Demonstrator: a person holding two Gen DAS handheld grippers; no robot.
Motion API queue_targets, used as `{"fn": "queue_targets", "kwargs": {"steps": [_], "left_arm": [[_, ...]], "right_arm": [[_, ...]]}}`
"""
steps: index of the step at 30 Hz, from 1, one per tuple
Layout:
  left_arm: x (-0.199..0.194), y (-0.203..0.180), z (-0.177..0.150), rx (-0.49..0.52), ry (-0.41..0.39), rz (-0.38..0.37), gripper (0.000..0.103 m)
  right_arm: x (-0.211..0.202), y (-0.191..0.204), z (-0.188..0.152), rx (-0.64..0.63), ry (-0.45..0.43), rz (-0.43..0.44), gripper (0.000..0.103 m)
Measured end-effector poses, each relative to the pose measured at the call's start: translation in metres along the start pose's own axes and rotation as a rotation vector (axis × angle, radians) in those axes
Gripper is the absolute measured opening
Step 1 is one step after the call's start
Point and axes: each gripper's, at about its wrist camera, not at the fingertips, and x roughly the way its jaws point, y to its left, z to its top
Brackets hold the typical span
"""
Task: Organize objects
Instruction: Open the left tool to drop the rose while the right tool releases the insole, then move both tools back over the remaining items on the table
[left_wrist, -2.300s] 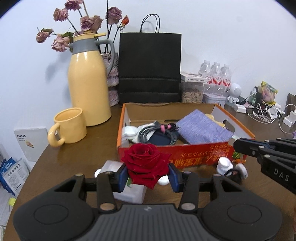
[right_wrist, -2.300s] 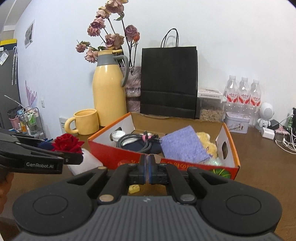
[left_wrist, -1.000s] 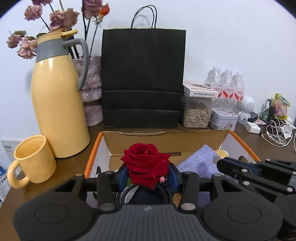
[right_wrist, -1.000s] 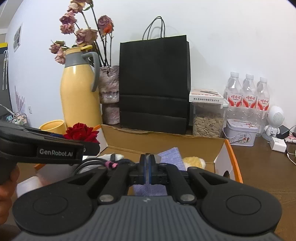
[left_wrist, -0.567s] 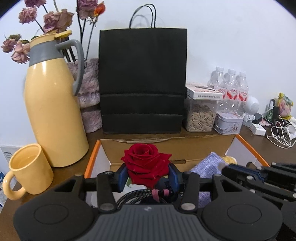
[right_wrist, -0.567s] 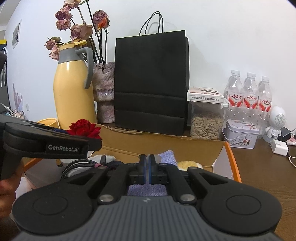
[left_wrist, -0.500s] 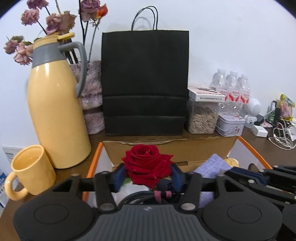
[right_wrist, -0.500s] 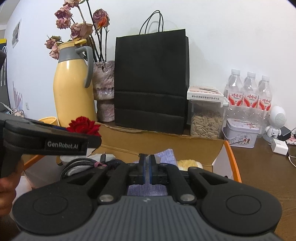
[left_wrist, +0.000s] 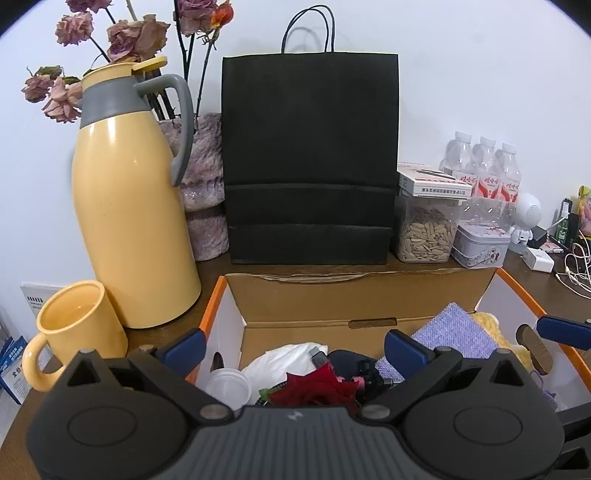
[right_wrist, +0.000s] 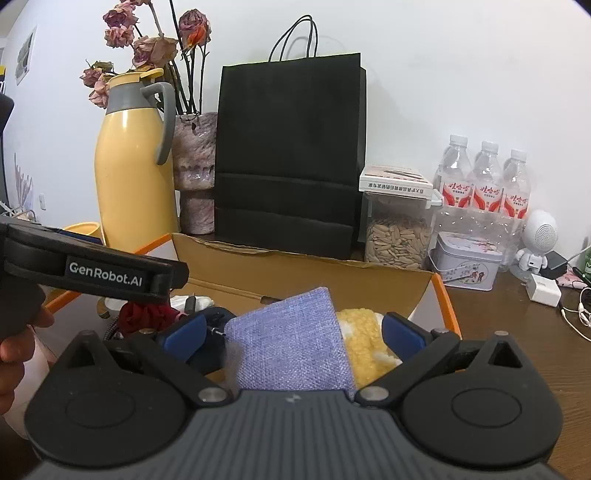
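The red rose (left_wrist: 314, 389) lies inside the orange cardboard box (left_wrist: 354, 299), on top of cables and a white bag, just below my left gripper (left_wrist: 295, 347), which is open and empty above it. The rose also shows in the right wrist view (right_wrist: 147, 317) under the left gripper's body. My right gripper (right_wrist: 291, 336) is open above a purple cloth pouch (right_wrist: 291, 350) and a yellow fluffy item (right_wrist: 365, 339) in the same box (right_wrist: 295, 269).
A yellow thermos (left_wrist: 133, 206), yellow mug (left_wrist: 74, 332), vase of dried roses (left_wrist: 203, 184) and black paper bag (left_wrist: 310, 158) stand behind the box. A seed jar (left_wrist: 424, 229), tin, water bottles (left_wrist: 484, 173) and chargers sit at right.
My left gripper has opened and let go of the rose, which dropped into the box. My right gripper has opened too.
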Motion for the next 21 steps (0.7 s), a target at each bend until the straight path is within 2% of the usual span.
{"fn": "queue_targets", "kwargs": {"steps": [21], "left_arm": [[-0.024,-0.001,-0.006,0.006,-0.023,-0.012,0.103]], "right_arm": [[-0.020,0.006,-0.001,-0.030,-0.015,-0.007,0.103]]}}
